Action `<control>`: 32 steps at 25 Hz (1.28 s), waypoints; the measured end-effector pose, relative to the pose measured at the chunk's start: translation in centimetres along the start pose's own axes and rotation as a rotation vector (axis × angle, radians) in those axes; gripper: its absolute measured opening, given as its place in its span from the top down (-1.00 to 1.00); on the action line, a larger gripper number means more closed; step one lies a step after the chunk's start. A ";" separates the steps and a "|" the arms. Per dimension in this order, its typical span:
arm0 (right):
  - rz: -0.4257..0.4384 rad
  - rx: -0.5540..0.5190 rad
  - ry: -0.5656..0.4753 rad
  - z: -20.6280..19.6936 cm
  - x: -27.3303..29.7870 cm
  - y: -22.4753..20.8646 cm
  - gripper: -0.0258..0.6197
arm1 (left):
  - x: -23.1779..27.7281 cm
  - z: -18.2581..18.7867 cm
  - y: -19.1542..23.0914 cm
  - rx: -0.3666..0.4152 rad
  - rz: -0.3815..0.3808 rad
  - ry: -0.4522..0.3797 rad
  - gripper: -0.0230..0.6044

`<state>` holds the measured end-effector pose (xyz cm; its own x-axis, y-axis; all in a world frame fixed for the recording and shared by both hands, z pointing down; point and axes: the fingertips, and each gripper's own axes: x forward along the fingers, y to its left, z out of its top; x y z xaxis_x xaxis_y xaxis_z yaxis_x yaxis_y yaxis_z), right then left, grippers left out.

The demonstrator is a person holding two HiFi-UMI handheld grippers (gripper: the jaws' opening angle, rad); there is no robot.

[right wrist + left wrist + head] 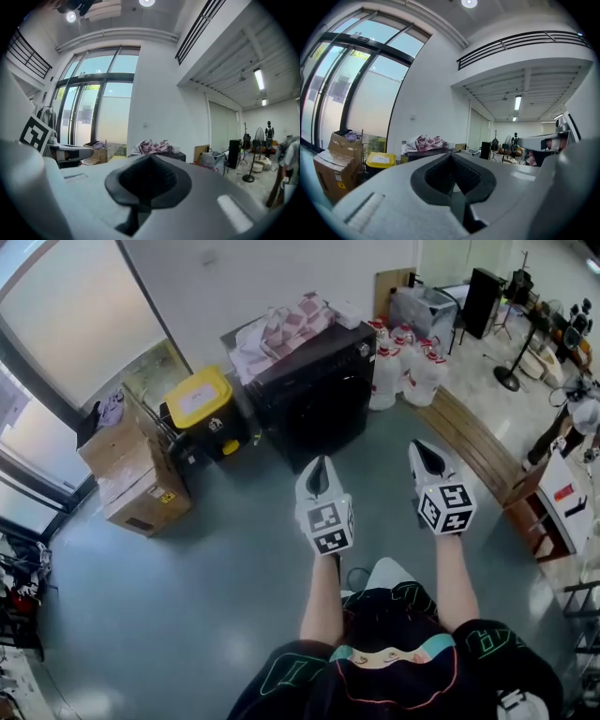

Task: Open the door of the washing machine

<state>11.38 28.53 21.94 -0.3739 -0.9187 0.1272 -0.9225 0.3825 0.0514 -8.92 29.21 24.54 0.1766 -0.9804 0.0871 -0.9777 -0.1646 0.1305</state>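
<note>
Ahead of both tongs, at the far edge of the floor against the white wall, stands the black washing machine (314, 395). Its dark front faces the tongs, well apart from both. Left tongs (320, 468) and right tongs (424, 451) are held side by side, each clenched on nothing.

Only the head view shows the machine's front face. It also shows the yellow-lidded bin (199, 397) and cardboard boxes (131, 465) left of the machine. Both gripper views show only the machine's top under a checked cloth (152, 146).

Labels on the bin lid and box are too small to read. Each marker cube (327, 526) carries black-and-white square patterns.
</note>
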 end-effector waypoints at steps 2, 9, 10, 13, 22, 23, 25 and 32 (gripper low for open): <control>-0.004 -0.006 0.012 -0.5 0.1 -0.5 0.91 | 0.5 -0.7 -0.1 -0.006 0.001 0.012 0.89; -0.006 0.008 0.065 -3.1 2.9 -2.4 0.91 | 3.9 -3.5 0.6 -0.026 0.019 0.059 0.89; -0.002 0.012 0.070 -3.4 3.6 -2.7 0.91 | 4.6 -3.8 0.7 -0.026 0.023 0.067 0.89; 0.013 0.025 0.090 -4.3 6.0 -3.8 0.91 | 6.8 -4.7 1.0 -0.019 0.036 0.088 0.89; 0.084 0.075 0.176 -7.2 15.5 -7.4 0.91 | 14.7 -8.6 2.0 -0.039 0.100 0.224 0.89; 0.091 0.080 0.182 -7.4 16.6 -8.0 0.91 | 15.6 -9.1 1.8 -0.037 0.104 0.238 0.89; 0.097 0.097 0.190 -7.8 18.7 -9.3 0.91 | 17.5 -9.7 1.4 -0.027 0.106 0.258 0.89; 0.125 0.094 0.186 -7.5 25.7 -14.6 0.91 | 25.3 -8.8 1.5 -0.034 0.163 0.240 0.89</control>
<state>16.00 0.04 31.86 -0.4696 -0.8277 0.3072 -0.8783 0.4733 -0.0674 -4.91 5.11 35.64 0.0436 -0.9393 0.3403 -0.9917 0.0005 0.1284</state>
